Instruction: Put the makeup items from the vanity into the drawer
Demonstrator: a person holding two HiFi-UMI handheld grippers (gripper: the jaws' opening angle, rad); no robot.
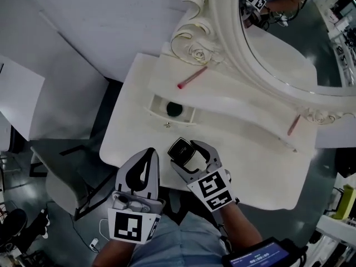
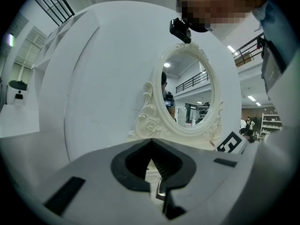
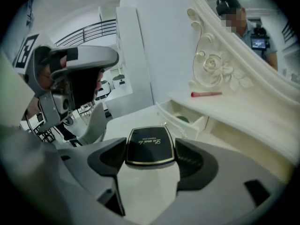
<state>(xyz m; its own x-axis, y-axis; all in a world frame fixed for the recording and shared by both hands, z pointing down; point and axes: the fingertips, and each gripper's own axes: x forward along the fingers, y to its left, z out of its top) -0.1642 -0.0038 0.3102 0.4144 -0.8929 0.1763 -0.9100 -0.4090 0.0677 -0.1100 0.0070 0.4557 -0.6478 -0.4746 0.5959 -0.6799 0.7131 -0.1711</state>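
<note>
My right gripper [image 1: 188, 152] is shut on a black square compact [image 1: 180, 148] with gold lettering [image 3: 150, 146], held above the vanity's front part. Further back, the small drawer [image 1: 167, 117] stands open with a dark round item [image 1: 174, 109] inside it. One pink pencil [image 1: 192, 77] lies on the upper shelf by the mirror's rose carving, also seen in the right gripper view [image 3: 206, 94]. A second pink pencil [image 1: 293, 124] lies at the right. My left gripper [image 1: 148, 154] hovers beside the right one, shut and empty [image 2: 157, 175].
An ornate oval mirror [image 1: 261, 65] stands at the back of the white vanity [image 1: 128, 132]. A grey chair [image 1: 67, 188] sits to the left below the tabletop. White panels stand behind and to the left.
</note>
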